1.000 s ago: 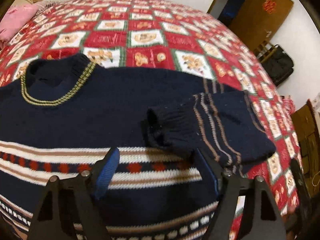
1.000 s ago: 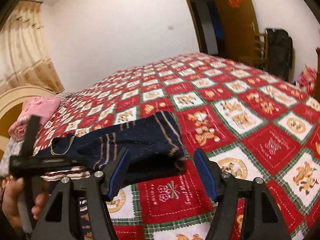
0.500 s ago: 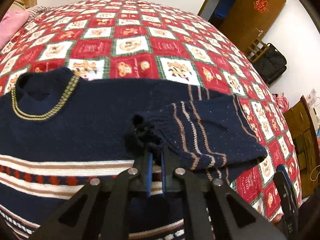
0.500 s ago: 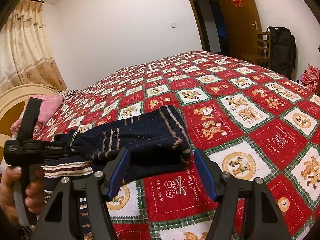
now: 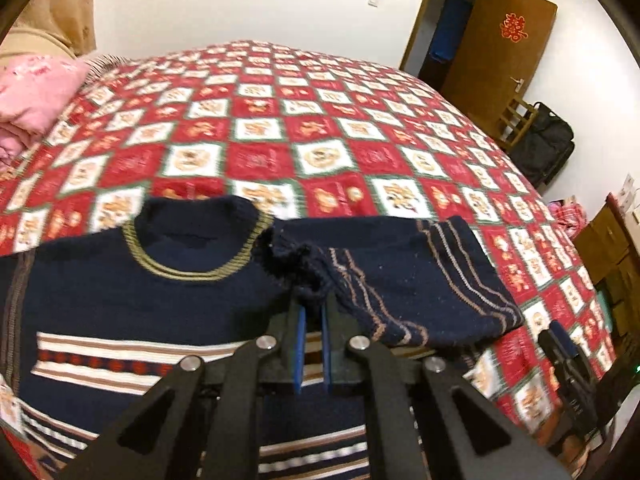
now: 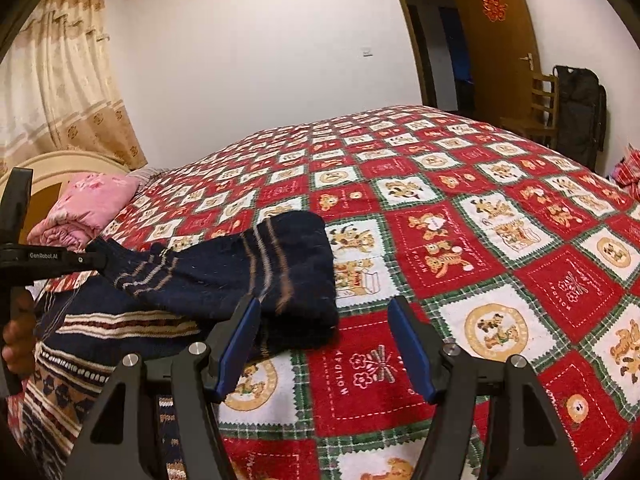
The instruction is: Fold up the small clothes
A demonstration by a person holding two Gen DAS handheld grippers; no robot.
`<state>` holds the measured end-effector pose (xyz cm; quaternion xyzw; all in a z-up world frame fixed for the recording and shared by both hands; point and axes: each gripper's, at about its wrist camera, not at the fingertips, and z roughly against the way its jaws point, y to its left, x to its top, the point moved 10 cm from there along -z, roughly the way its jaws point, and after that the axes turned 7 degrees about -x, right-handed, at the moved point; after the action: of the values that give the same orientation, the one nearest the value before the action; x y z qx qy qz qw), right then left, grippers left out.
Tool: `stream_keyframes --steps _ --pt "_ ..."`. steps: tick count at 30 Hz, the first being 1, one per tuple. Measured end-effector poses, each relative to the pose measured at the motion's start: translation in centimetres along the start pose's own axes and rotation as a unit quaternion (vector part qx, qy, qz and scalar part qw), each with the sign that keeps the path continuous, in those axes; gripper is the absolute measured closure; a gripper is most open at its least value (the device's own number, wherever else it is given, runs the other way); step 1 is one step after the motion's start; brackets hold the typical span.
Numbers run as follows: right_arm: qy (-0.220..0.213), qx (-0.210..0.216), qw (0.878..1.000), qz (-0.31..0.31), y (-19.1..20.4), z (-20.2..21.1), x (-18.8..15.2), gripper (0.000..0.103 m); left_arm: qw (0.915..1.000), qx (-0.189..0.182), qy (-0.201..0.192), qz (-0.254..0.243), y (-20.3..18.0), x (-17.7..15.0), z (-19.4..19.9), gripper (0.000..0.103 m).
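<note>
Because the left gripper (image 5: pixel 312 308) has clamped shut on the sleeve cuff (image 5: pixel 296 268), the sleeve (image 5: pixel 412 284) lifts off the sweater (image 5: pixel 120 284), presumably to be laid across the chest for a fold. The right gripper (image 6: pixel 326 344) waits with jaws apart and empty just beside the sleeve's bend. The sweater lies flat on the patchwork bedspread (image 6: pixel 480 216); beyond it sit a pink pillow (image 6: pixel 96 204) and the curtain (image 6: pixel 60 92).

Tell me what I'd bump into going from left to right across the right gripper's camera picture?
Left gripper holding the sleeve cuff → pink blanket → folded navy sleeve → bare red quilt → wooden chair → black bag.
</note>
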<state>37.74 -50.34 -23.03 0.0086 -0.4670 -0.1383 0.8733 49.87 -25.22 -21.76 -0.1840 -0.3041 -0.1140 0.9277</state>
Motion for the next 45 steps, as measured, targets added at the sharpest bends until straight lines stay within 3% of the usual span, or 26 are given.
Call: stream_keyframes --steps 20,29,33,36,41,45 --pt "0.005 0.037 0.998 0.047 3.0 0.3 -1.1 0.035 0.9958 0.074 -0.007 0.053 11.3 -1.0 1.7 0.096" --pt "0.023 0.064 0.995 0.076 5.3 0.3 -2.3 0.035 0.9941 0.084 0.000 0.069 14.0 -2.4 1.6 0.096" --pt "0.038 0.067 0.996 0.054 6.3 -0.1 -0.8 0.035 0.9943 0.084 0.013 0.065 14.0 -3.4 0.9 0.096" --pt "0.028 0.061 0.994 0.082 8.0 -0.5 0.6 0.035 0.9943 0.081 0.017 0.067 14.3 -4.0 0.8 0.096" --pt "0.083 0.088 0.988 0.091 10.9 -3.5 -0.1 0.035 0.9944 0.078 0.019 0.068 14.5 -4.5 1.1 0.095" --pt "0.154 0.093 0.979 0.097 11.4 -5.8 -3.6 0.036 0.9947 0.075 0.022 0.068 14.9 -4.9 1.1 0.095"
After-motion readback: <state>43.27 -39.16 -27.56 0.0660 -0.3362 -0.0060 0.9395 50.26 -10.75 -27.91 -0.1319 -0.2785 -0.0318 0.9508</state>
